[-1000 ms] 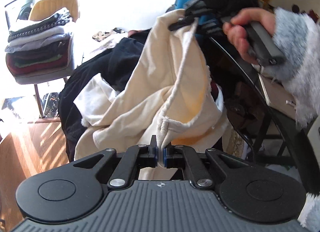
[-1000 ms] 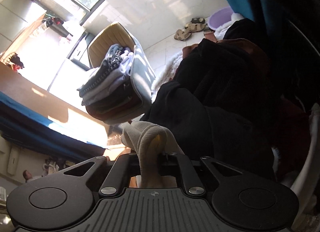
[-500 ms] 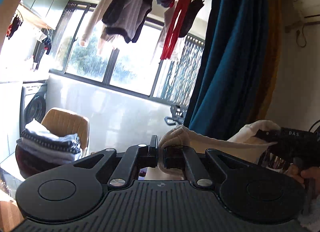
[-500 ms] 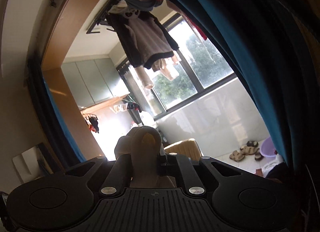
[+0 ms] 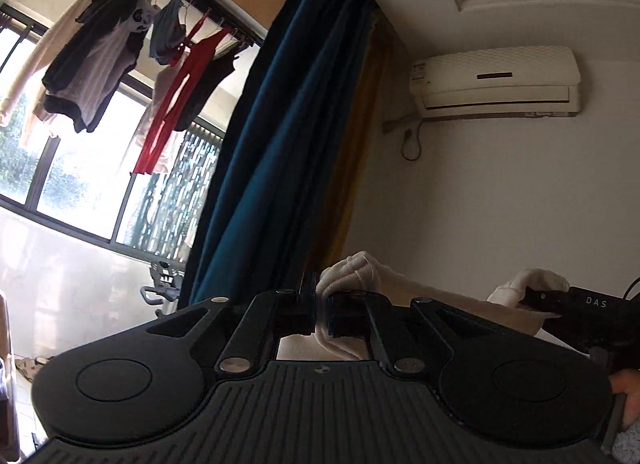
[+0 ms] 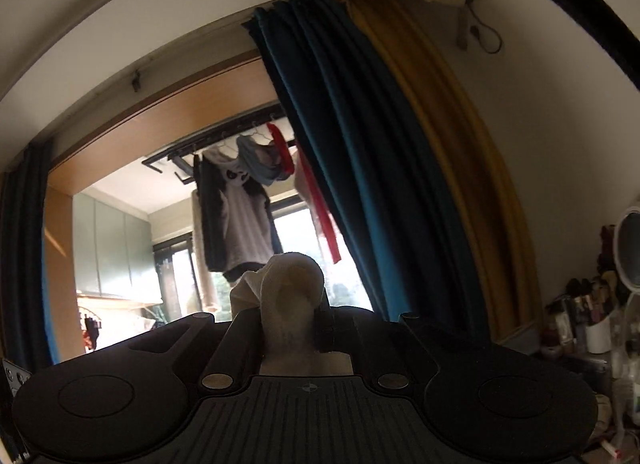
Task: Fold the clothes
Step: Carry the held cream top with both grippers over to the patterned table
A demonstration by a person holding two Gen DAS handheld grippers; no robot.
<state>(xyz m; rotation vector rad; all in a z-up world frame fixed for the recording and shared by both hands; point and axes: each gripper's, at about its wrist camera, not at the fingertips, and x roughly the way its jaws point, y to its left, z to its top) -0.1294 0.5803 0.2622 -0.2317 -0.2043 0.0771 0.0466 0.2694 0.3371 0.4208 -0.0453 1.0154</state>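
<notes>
A: The cream garment (image 5: 400, 296) is pinched at two bunched spots and held up in the air, lower centre of both views. The left gripper (image 5: 319, 314) is clamped on one bunch; the right gripper (image 6: 294, 318) is clamped on another.

B: Which step?

A: Likely lifting to shake it flat. Next it needs lowering onto a surface, none visible here.

B: Anything nearby?

A: Hanging laundry (image 5: 104, 63) upper left, blue curtain (image 5: 280, 135) centre, air conditioner (image 5: 496, 81) upper right. All are apart from the garment.
</notes>
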